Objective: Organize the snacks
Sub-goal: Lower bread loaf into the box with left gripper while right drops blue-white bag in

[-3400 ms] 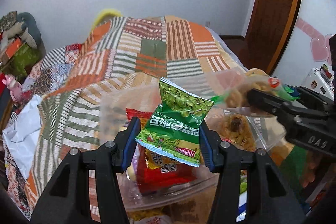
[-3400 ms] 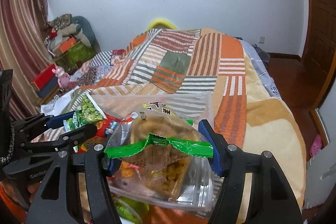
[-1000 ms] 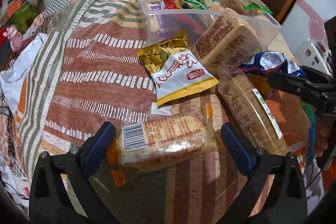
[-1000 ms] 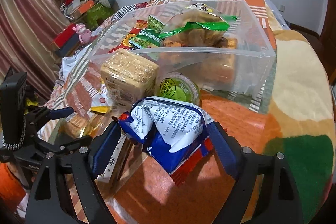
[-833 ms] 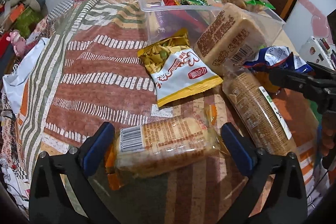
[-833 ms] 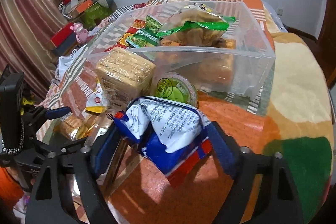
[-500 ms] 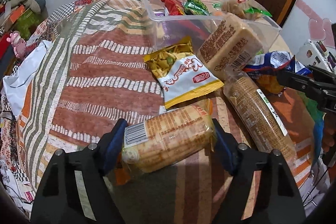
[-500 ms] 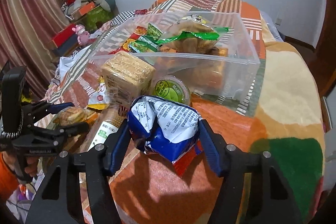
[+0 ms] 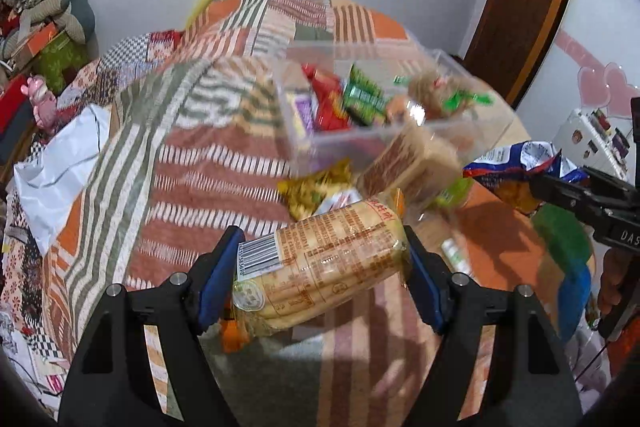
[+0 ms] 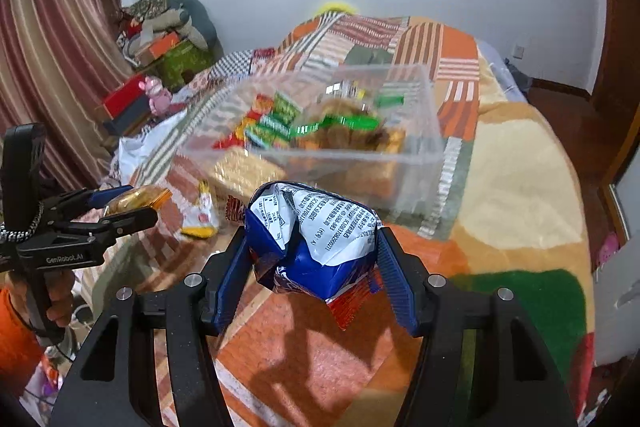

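My left gripper (image 9: 320, 267) is shut on a clear-wrapped biscuit pack (image 9: 320, 267) with a barcode, held above the bed. My right gripper (image 10: 314, 259) is shut on a blue and white snack bag (image 10: 316, 239), also lifted; that bag shows at the right of the left wrist view (image 9: 516, 167). A clear plastic bin (image 10: 424, 147) ahead holds red and green snack packets and a bag of brown snacks. The bin also shows in the left wrist view (image 9: 296, 143).
Loose on the patchwork quilt (image 9: 192, 167) in front of the bin lie a yellow and white packet (image 9: 316, 187), a brown cracker block (image 9: 412, 163) and a green-lidded cup (image 9: 452, 193). Boxes and soft toys (image 10: 160, 43) are piled at the far left.
Both grippers closed on their snacks and lifted them off the quilt, tilting up toward the bin. The view now shows the wall and the room beyond.
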Demonstrator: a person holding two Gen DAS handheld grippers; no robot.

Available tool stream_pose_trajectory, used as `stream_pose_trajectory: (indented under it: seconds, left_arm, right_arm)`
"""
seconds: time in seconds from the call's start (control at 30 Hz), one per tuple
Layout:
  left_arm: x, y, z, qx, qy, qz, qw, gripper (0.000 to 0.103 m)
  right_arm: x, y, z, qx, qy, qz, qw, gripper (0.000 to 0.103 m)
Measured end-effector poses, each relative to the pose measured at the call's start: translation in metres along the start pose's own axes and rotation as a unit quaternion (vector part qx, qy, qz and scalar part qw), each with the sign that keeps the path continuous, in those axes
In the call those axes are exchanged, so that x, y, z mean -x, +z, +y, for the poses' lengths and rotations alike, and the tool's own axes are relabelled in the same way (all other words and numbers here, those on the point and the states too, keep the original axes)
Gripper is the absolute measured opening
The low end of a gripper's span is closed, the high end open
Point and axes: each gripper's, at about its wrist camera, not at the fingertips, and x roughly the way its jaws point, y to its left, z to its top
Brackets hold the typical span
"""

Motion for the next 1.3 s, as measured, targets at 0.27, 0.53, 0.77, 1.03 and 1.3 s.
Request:
stream_pose_trajectory:
  seconds: [0.27, 0.53, 0.77, 1.03, 1.3]
  left_arm:
    - [0.015, 0.04, -0.014, -0.008, -0.005, -0.05, 0.9987, 0.076]
    - [0.013, 0.081, -0.021, -0.005, -0.003, -0.076, 0.9971, 0.076]
    - [-0.011, 0.103, -0.02, 0.011, -0.008, -0.071, 0.9974, 0.076]
    - [-0.05, 0.117, -0.02, 0.024, -0.013, -0.044, 0.9987, 0.076]
    - [-0.082, 0.125, -0.024, 0.018, -0.008, -0.023, 0.9995, 0.076]
  right_arm:
    - [0.016, 0.024, -0.005, -0.002, -0.011, -0.044, 0.999, 0.058]
    - [0.014, 0.056, -0.01, -0.017, -0.006, -0.076, 0.997, 0.058]
    - [-0.002, 0.08, -0.006, -0.011, -0.002, -0.086, 0.996, 0.058]
    - [-0.039, 0.099, -0.001, 0.005, -0.008, -0.067, 0.998, 0.058]
    - [-0.063, 0.105, -0.005, 0.007, -0.02, -0.047, 0.999, 0.061]
